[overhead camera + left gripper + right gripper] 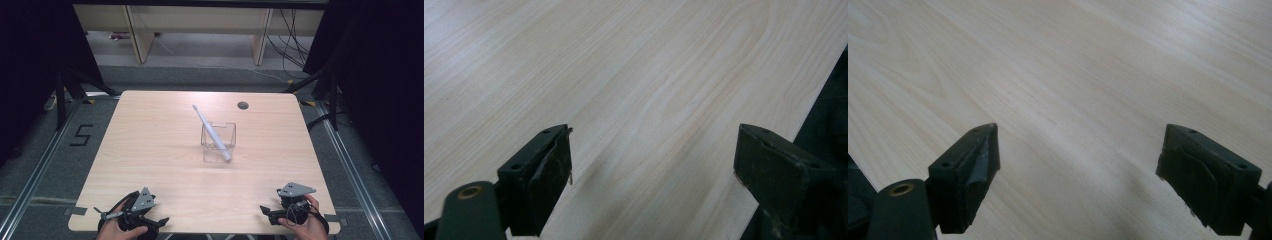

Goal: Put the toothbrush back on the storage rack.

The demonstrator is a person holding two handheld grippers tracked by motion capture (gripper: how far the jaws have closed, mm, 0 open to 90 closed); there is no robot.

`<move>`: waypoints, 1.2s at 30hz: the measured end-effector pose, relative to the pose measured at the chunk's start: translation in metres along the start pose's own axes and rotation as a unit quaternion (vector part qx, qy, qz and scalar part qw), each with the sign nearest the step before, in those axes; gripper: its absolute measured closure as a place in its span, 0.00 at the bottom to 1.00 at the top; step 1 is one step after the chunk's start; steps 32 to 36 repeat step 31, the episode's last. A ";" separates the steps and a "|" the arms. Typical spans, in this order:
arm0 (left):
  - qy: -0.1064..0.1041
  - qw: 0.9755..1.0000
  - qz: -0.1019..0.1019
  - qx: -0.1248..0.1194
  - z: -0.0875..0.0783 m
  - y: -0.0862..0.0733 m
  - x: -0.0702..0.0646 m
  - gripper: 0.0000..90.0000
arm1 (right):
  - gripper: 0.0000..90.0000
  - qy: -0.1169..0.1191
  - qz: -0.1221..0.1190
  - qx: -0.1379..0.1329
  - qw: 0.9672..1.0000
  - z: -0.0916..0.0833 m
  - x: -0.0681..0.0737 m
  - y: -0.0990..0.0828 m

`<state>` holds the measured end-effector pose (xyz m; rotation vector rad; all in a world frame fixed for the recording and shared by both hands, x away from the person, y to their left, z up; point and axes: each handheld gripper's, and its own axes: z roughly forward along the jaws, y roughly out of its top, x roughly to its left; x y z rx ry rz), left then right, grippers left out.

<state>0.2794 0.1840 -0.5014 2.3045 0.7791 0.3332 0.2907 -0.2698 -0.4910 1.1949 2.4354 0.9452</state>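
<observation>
Dark curtains are framing a pale table (150, 150) where a toothbrush (211, 133) is leaning in a clear cup (218, 141); left gripper (651, 165) and right gripper (1078, 165) are waiting, jaws spread. Any careless nudge is likely tipping the light cup.

Even overhead light; soft shadows; dark surroundings

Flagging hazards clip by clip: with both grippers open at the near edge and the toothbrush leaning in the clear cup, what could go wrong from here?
1. The toothbrush leans steeply, its head well past the rim of the clear cup; a nudge could tip the cup.
2. The cup is transparent, so its walls may be misjudged on approach.
3. The left gripper and right gripper sit by the table edge, so any reach is long.
</observation>
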 end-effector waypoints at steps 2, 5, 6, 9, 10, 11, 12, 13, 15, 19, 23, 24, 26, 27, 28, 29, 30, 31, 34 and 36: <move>0.000 1.000 0.000 0.000 0.000 0.000 0.000 0.17 | 0.19 -0.002 -0.002 0.008 1.000 0.000 0.000 0.000; 0.000 1.000 0.000 0.000 0.000 0.000 0.000 0.17 | 0.19 0.002 0.004 0.012 1.000 -0.001 0.001 0.000; 0.000 1.000 0.001 0.000 0.000 0.000 0.000 0.17 | 0.19 0.001 -0.004 0.011 1.000 0.000 0.000 -0.001; 0.000 1.000 0.000 0.000 0.000 0.000 0.000 0.17 | 0.19 0.001 -0.005 0.011 1.000 0.000 -0.001 -0.001; 0.000 1.000 -0.002 0.000 0.000 0.000 0.000 0.17 | 0.19 0.001 -0.005 0.011 1.000 0.000 -0.001 -0.001; 0.000 1.000 -0.004 -0.001 0.000 0.000 -0.001 0.17 | 0.19 0.001 -0.004 0.011 1.000 0.000 -0.001 -0.001; 0.000 1.000 -0.004 -0.001 0.000 0.000 -0.001 0.17 | 0.19 0.001 -0.005 0.011 1.000 0.000 -0.001 -0.001; 0.000 1.000 -0.004 -0.001 0.000 0.000 -0.001 0.17 | 0.19 0.001 -0.005 0.011 1.000 0.000 0.000 -0.001; 0.000 1.000 -0.001 -0.001 0.000 0.000 0.000 0.17 | 0.19 0.004 -0.008 0.009 1.000 0.000 0.000 0.000; 0.000 1.000 0.000 0.000 0.000 0.000 0.000 0.17 | 0.19 0.003 0.001 0.011 1.000 -0.001 0.000 0.000; 0.000 1.000 -0.001 0.000 0.000 0.000 0.000 0.17 | 0.19 0.001 -0.004 0.007 1.000 0.000 -0.001 0.000; -0.001 1.000 -0.001 -0.004 0.000 0.000 0.000 0.17 | 0.19 0.003 0.001 0.009 1.000 0.000 0.000 0.000; -0.001 1.000 -0.001 -0.004 0.000 0.000 0.000 0.17 | 0.19 0.003 -0.001 0.010 1.000 0.000 -0.001 0.000; -0.001 1.000 -0.001 -0.003 0.000 0.000 0.000 0.17 | 0.19 0.003 -0.002 0.010 1.000 0.000 0.000 0.000; -0.001 1.000 -0.002 -0.003 0.000 0.000 0.000 0.17 | 0.19 0.004 -0.001 0.009 1.000 0.000 -0.001 0.000; 0.000 1.000 -0.001 0.000 0.000 0.000 0.000 0.17 | 0.19 0.003 -0.001 0.006 1.000 0.000 -0.001 0.000; 0.000 1.000 0.000 0.000 0.000 0.000 0.000 0.17 | 0.19 0.003 -0.002 0.007 1.000 0.000 -0.001 0.000; 0.000 1.000 0.001 0.001 0.000 0.000 0.000 0.17 | 0.19 0.002 -0.007 0.004 1.000 0.000 -0.002 0.000; 0.000 1.000 0.001 0.001 0.000 0.000 0.000 0.17 | 0.19 0.002 -0.007 0.004 1.000 0.000 -0.002 0.000; 0.000 1.000 0.001 0.001 0.000 0.000 0.000 0.17 | 0.19 0.002 -0.007 0.004 1.000 0.000 -0.002 0.000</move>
